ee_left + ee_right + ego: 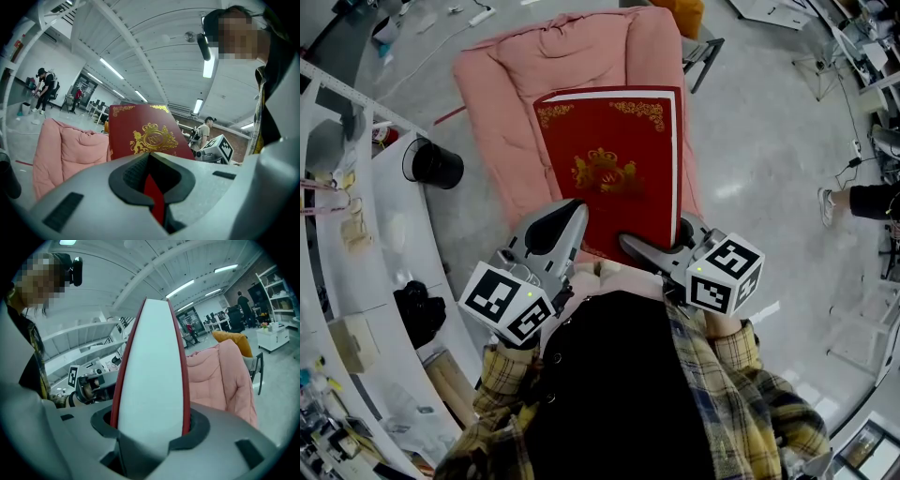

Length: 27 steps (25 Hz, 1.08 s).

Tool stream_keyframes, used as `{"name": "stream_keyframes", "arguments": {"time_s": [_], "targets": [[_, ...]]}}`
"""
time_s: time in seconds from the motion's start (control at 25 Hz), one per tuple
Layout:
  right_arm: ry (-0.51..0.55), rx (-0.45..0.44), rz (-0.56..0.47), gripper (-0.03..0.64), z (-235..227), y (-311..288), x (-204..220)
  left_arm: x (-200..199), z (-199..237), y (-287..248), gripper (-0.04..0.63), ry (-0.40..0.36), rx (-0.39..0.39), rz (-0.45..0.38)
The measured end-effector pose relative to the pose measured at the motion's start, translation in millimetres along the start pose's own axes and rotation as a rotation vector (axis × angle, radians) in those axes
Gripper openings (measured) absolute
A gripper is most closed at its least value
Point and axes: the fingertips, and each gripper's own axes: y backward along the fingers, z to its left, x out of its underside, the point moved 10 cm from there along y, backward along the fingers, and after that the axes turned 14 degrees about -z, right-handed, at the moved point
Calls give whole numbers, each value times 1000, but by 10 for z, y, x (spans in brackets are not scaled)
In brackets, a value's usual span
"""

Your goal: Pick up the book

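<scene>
A red hardback book (609, 169) with a gold crest on its cover is held up over a pink cushion (506, 84). My left gripper (572, 225) is shut on the book's near left corner; in the left gripper view a thin red edge (154, 197) is pinched between the jaws and the cover (145, 136) rises beyond them. My right gripper (645, 251) is shut on the near right corner. In the right gripper view its jaws (150, 427) clamp the whole thickness, white page block (152, 371) between red covers. The pink cushion (220, 376) lies behind.
A black cup (436, 164) stands on a curved white bench (384, 244) at the left, with a black object (417, 309) nearer me. Metal chair legs (703, 52) sit past the cushion. Someone's foot (834, 202) is at the right. Other people stand far off (44, 89).
</scene>
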Motion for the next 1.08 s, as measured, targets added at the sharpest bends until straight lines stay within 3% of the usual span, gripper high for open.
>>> {"name": "stream_keyframes", "arguments": {"time_s": [0.52, 1.08], "targets": [[-5, -1, 3, 258, -22, -9, 20, 19, 42, -7, 5, 6, -12, 5], [10, -8, 6, 258, -84, -34, -38, -124, 231, -135, 5, 47, 121, 29]]}}
